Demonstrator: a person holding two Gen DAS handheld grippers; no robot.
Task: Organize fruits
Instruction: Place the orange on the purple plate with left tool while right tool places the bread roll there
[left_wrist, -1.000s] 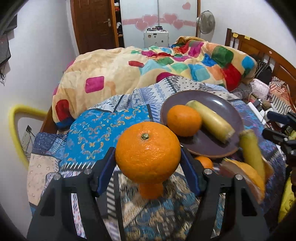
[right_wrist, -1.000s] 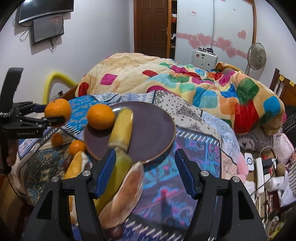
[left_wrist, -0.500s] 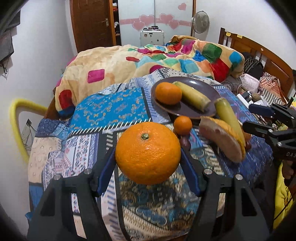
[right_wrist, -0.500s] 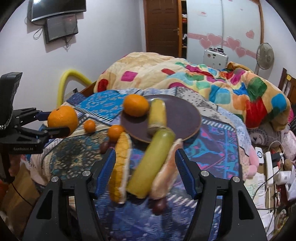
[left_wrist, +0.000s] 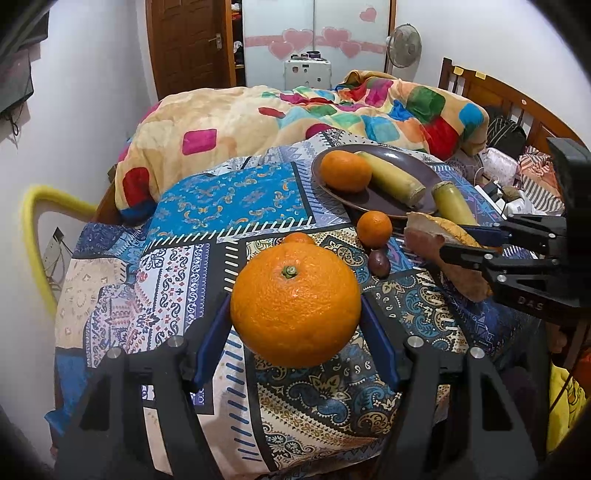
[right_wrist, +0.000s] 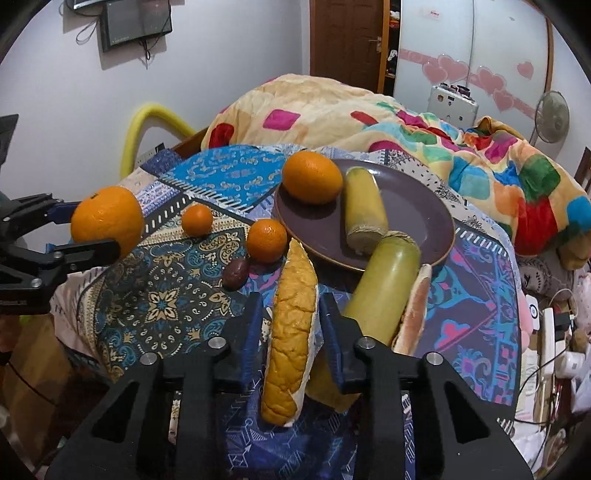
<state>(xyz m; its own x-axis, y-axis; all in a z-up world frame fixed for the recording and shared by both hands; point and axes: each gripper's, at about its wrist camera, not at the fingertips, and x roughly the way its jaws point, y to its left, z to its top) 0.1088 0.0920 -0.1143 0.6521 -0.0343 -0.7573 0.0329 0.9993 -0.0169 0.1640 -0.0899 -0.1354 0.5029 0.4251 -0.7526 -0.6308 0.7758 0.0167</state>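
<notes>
My left gripper (left_wrist: 295, 325) is shut on a large orange (left_wrist: 295, 306), held above the patterned cloth; the orange also shows in the right wrist view (right_wrist: 107, 221). My right gripper (right_wrist: 291, 317) is shut on one half of a split bread roll (right_wrist: 291, 332) that holds a yellow-green cane piece (right_wrist: 384, 284). A brown plate (right_wrist: 417, 206) carries an orange (right_wrist: 312, 177) and another cane piece (right_wrist: 364, 210). Two small oranges (right_wrist: 266, 240) (right_wrist: 197, 219) and a dark plum (right_wrist: 236, 273) lie on the cloth beside the plate.
The patterned cloth (left_wrist: 192, 258) covers a small table whose front edge is near me. A bed with a colourful quilt (left_wrist: 295, 114) lies behind. A yellow hoop (left_wrist: 33, 229) stands at the left. Clutter and cables (right_wrist: 546, 325) sit at the right.
My right gripper has closed from open onto the bread roll half. Both grippers have pulled back from the plate, the left one still holding the large orange.
</notes>
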